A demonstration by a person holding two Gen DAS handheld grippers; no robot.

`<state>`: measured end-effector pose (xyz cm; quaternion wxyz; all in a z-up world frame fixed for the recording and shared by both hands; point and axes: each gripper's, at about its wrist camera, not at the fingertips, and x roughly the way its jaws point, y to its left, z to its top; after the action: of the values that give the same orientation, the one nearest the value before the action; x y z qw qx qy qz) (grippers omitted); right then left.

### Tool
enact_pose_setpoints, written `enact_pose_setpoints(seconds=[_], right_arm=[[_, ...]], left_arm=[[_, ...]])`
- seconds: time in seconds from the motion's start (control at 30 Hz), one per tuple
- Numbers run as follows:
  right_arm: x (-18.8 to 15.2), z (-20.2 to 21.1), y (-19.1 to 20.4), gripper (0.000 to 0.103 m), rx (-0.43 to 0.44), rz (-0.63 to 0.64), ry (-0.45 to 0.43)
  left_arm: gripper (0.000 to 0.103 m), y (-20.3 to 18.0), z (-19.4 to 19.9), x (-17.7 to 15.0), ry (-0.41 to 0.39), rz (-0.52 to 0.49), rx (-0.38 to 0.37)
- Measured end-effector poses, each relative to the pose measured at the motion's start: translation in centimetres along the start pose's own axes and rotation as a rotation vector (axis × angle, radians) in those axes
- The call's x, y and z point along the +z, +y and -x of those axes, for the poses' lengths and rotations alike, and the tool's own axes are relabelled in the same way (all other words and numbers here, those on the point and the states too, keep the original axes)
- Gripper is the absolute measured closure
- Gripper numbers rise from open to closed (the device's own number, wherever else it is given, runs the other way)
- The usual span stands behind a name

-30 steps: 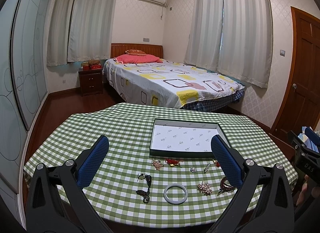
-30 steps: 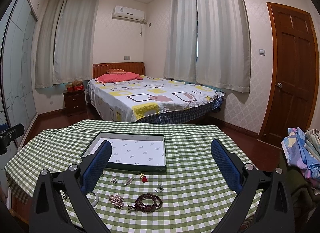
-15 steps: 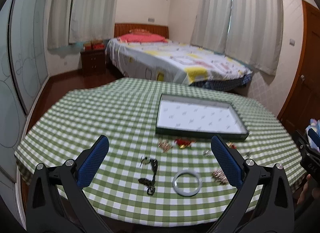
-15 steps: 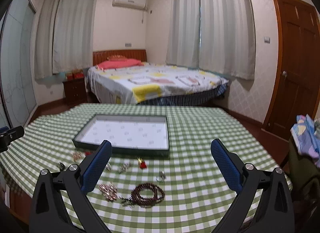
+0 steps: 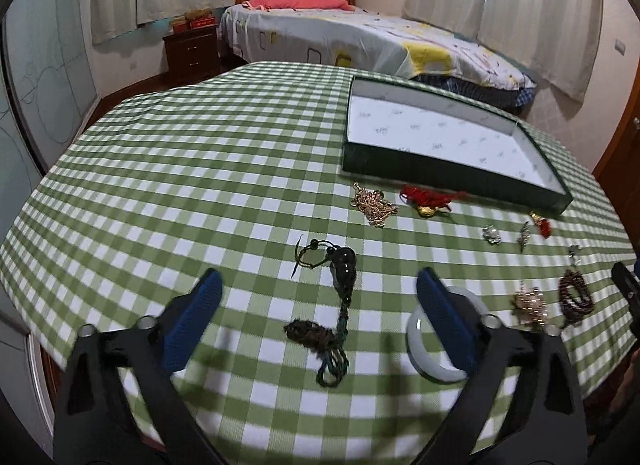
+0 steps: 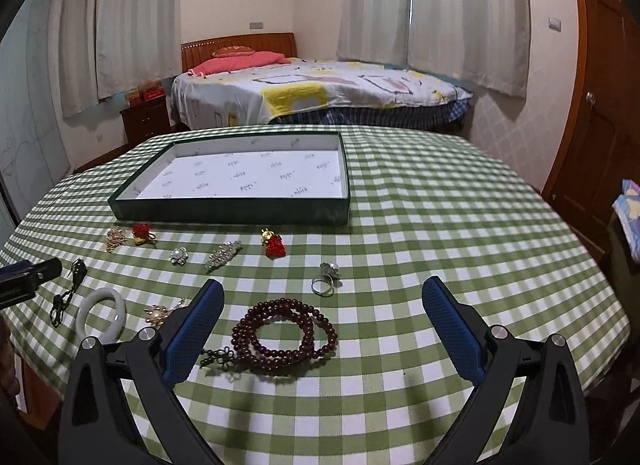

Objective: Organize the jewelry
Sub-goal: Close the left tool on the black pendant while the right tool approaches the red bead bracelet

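Note:
A green box tray with a white lining (image 5: pixel 452 181) (image 6: pixel 240 213) lies empty on the checked tablecloth. In front of it lie several loose jewelry pieces. My left gripper (image 5: pixel 320 297) is open, low over a dark pendant on a cord (image 5: pixel 343 271), with a white bangle (image 5: pixel 430 365) behind its right finger. My right gripper (image 6: pixel 322 305) is open above a dark red bead bracelet (image 6: pixel 284 335) and a silver ring (image 6: pixel 325 285). A red charm (image 6: pixel 274 245), two pearl brooches (image 6: pixel 179 255) and a gold chain (image 5: pixel 374 203) lie between.
The round table with the green checked cloth (image 5: pixel 180 169) ends close in front of both grippers. The left gripper's body shows at the left edge of the right wrist view (image 6: pixel 24 277). A bed (image 6: pixel 320 93), a nightstand and a wooden door stand beyond.
Both grippers have dropped and moved forward toward the table. The left one now hangs over the dark pendant, the right one over the bead bracelet. Both stay open.

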<state>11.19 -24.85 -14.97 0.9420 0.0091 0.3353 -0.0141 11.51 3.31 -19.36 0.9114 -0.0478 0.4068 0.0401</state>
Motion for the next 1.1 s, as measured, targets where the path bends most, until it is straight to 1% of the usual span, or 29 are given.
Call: enact_pose_setpoints(seconds=[0.13,0.23,0.33,0.37,0.4,0.43,0.5,0.53,0.57,0.67,0.7,0.73,0.8,0.93,1.0,1.03,1.07,1.1], right_arm=[[-0.1,-1.0,-0.3,0.007,0.012,-0.007,0.018],[-0.2,-1.5,-0.4,0.007,0.019,-0.012,0.033],[-0.3,-2.2,-0.7,0.007,0.027,-0.022,0.053],[-0.4,-2.3,-0.7,0.007,0.027,-0.023,0.058],[-0.4,-2.4,-0.7,0.007,0.028,-0.022,0.061],[-0.4,-2.5,-0.7,0.007,0.028,-0.022,0.063],[-0.4,-2.6,-0.8,0.007,0.028,-0.022,0.065],[-0.5,-2.7,-0.8,0.007,0.03,-0.022,0.068],[-0.5,-2.7,-0.8,0.007,0.03,-0.023,0.07],[-0.5,-2.9,-0.9,0.007,0.031,-0.026,0.075],[-0.5,-2.9,-0.9,0.007,0.031,-0.027,0.075],[-0.4,-3.0,-1.0,0.007,0.029,-0.028,0.076],[-0.5,-3.0,-1.0,0.007,0.025,-0.029,0.076],[-0.5,-3.2,-1.0,0.008,0.027,-0.031,0.089],[-0.6,-3.3,-1.0,0.015,0.036,-0.032,0.1],[-0.7,-3.4,-1.0,0.027,0.04,-0.032,0.105],[-0.7,-3.5,-0.9,0.038,0.043,-0.031,0.118],[-0.7,-3.7,-0.8,0.04,0.046,-0.031,0.126]], left_arm=[[0.03,0.2,-2.0,0.2,0.043,0.022,-0.024],[0.036,0.1,-3.0,0.4,0.063,0.026,-0.019],[0.042,-0.2,-3.7,0.5,0.075,0.004,-0.005],[0.046,-0.4,-4.0,0.5,0.08,-0.003,-0.003],[0.047,-0.5,-4.2,0.6,0.08,-0.007,-0.001],[0.05,-0.6,-4.1,0.6,0.074,-0.016,0.007],[0.052,-1.0,-4.3,0.5,0.069,-0.045,0.029],[0.055,-1.1,-4.3,0.5,0.062,-0.054,0.025],[0.06,-1.2,-4.3,0.5,0.058,-0.053,0.016],[0.071,-1.3,-4.4,0.6,0.047,-0.062,0.008],[0.078,-1.3,-4.3,0.6,0.043,-0.067,-0.001],[0.082,-1.4,-4.3,0.6,0.041,-0.071,-0.001],[0.086,-1.5,-4.2,0.6,0.038,-0.082,-0.004],[0.086,-1.5,-4.0,0.5,0.035,-0.094,0.007],[0.086,-1.4,-3.9,0.4,0.036,-0.089,0.009],[0.086,-1.3,-3.8,0.4,0.036,-0.087,0.01],[0.086,-1.2,-3.8,0.3,0.036,-0.085,0.01],[0.086,-1.1,-3.7,0.3,0.036,-0.082,0.011]])
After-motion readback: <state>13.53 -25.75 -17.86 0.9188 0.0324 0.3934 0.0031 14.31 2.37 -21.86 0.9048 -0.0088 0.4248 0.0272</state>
